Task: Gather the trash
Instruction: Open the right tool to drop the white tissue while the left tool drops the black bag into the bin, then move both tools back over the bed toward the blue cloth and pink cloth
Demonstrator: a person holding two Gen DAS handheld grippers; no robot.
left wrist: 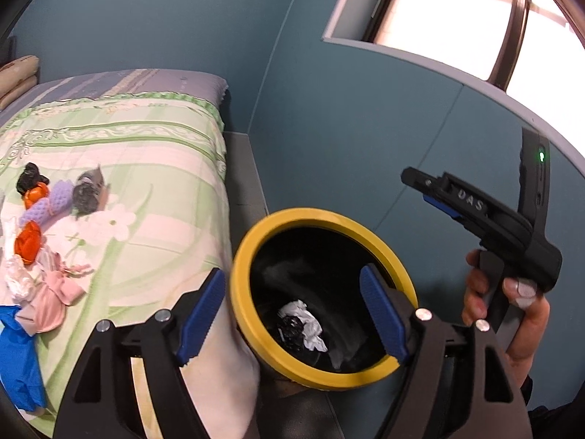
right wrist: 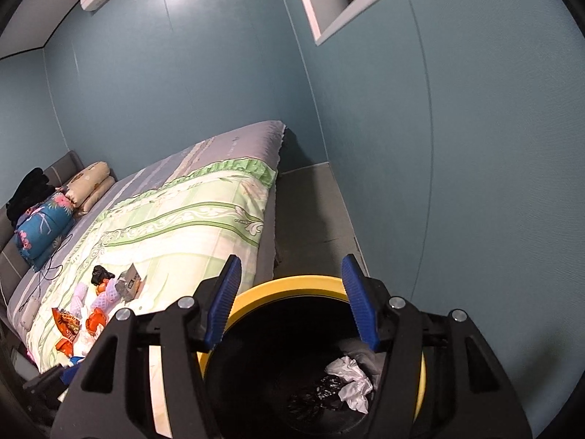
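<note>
A black bin with a yellow rim (left wrist: pixel 252 241) (right wrist: pixel 292 282) stands on the floor beside the bed. Crumpled white paper (left wrist: pixel 305 323) (right wrist: pixel 351 376) and black plastic (left wrist: pixel 290 329) lie inside it. My left gripper (left wrist: pixel 292 314) is open and empty above the bin's mouth. My right gripper (right wrist: pixel 292 307) is open and empty over the bin; its body shows in the left wrist view (left wrist: pixel 475 212). A pile of trash lies on the bed: orange wrappers (left wrist: pixel 29 241) (right wrist: pixel 65 329), a purple foam net (left wrist: pixel 55 201), a black bag (left wrist: pixel 31 177), a grey wrapper (left wrist: pixel 87 192).
The bed (left wrist: pixel 153 135) (right wrist: pixel 190 219) has a green floral quilt. A blue cloth (left wrist: pixel 18 358) and pink cloth (left wrist: pixel 55 300) lie at its near edge. Pillows and folded bedding (right wrist: pixel 55 216) sit at the headboard. Teal walls and a window (left wrist: pixel 457 18) stand behind.
</note>
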